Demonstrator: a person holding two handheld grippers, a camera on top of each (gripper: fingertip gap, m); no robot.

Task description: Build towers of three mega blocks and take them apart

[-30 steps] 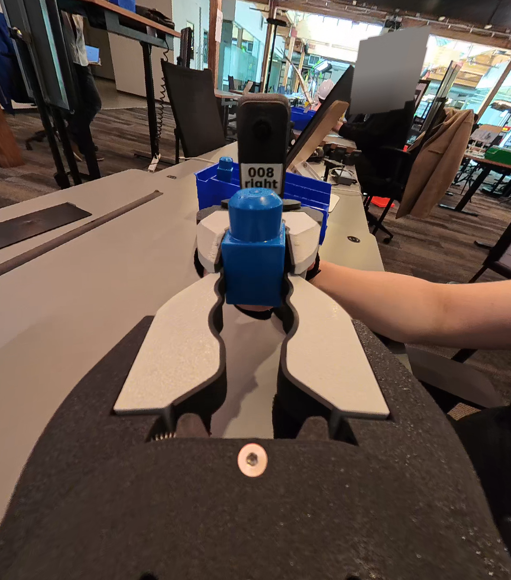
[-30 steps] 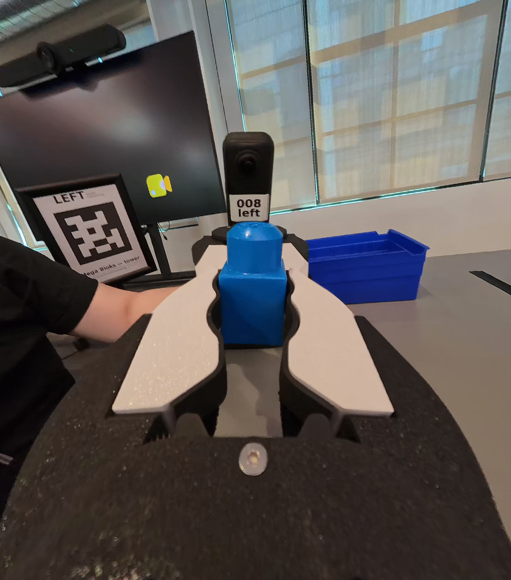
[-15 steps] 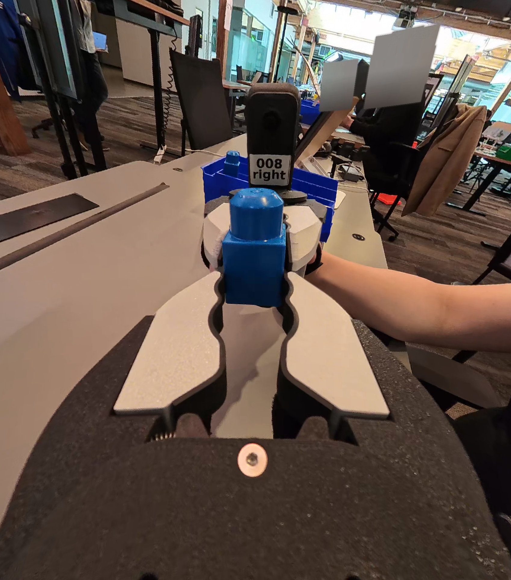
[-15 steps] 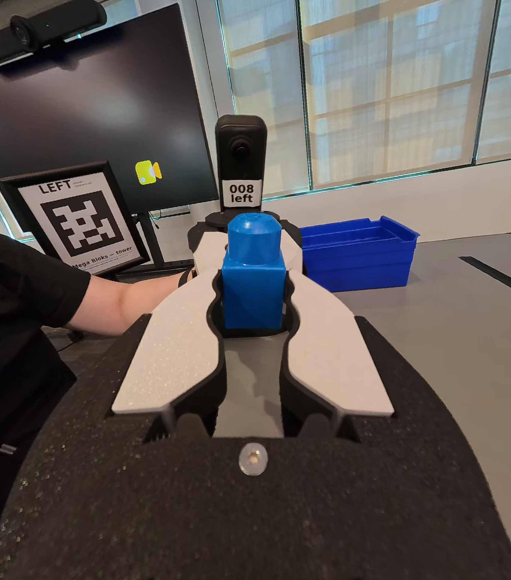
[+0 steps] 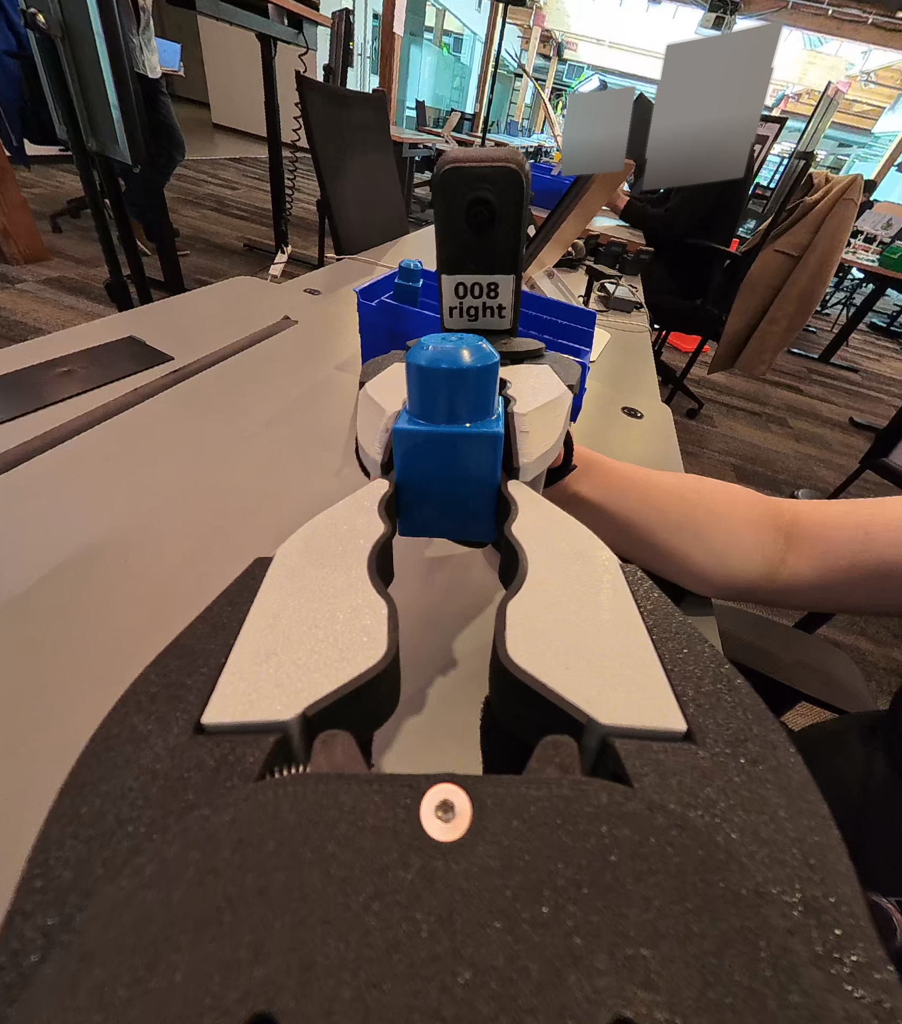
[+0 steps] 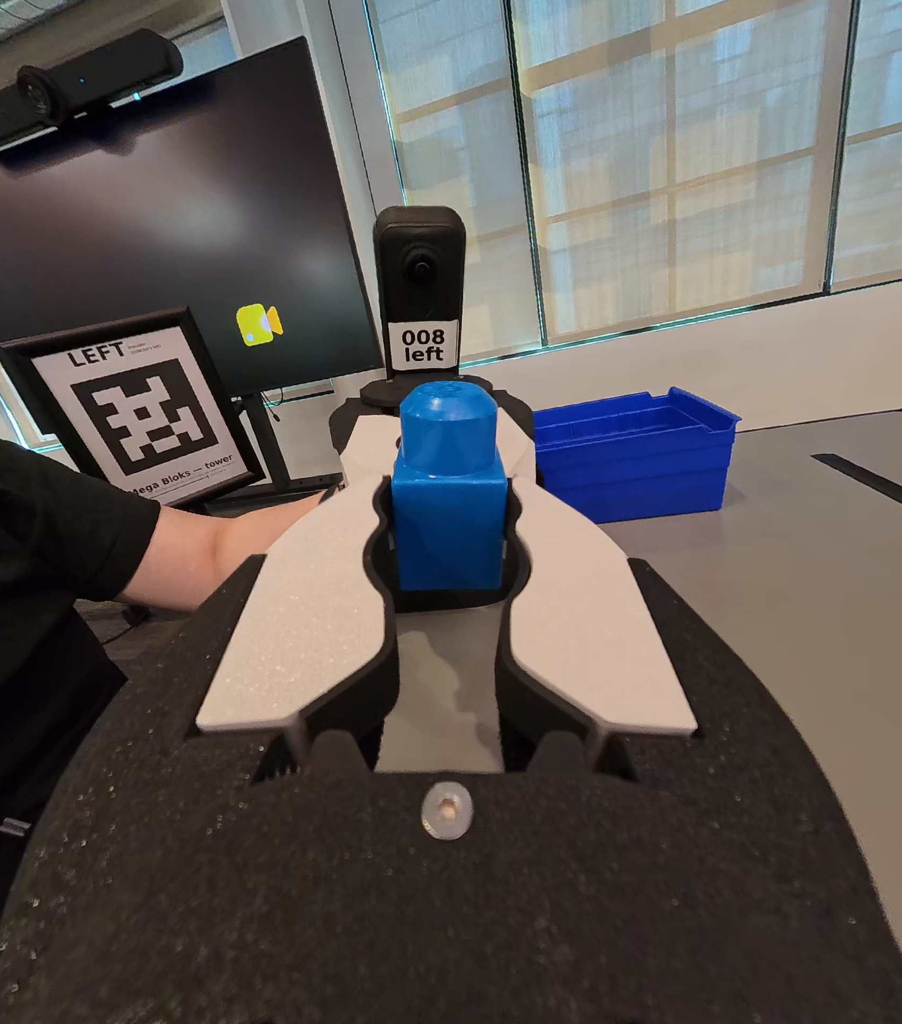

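1. The two tongs face each other nose to nose above the grey tabletop point(image 5: 105, 526), each held level, with a bare forearm point(image 5: 714, 532) reaching in behind the far one.
2. The left tongs point(image 5: 446, 498) are closed on a blue block point(image 5: 446, 476), their white fingers point(image 5: 321, 598) pressing its two sides.
3. The right tongs point(image 6: 448, 526) grip the same blue block point(image 6: 448, 526) from the opposite end, their fingertips just beside those of the left pair.
4. The block is held in the air between both pairs, upright, with its single round stud on top. It is a plain glossy blue, square-sided below and rounded above.
5. I cannot tell whether it is one block or two pressed together.
6. Behind the right tongs a blue bin point(image 5: 554, 327) stands on the tabletop, with another blue block point(image 5: 408, 282) upright inside it.
7. A second blue bin point(image 6: 637, 460) stands on the tabletop behind the left tongs, below the windows.
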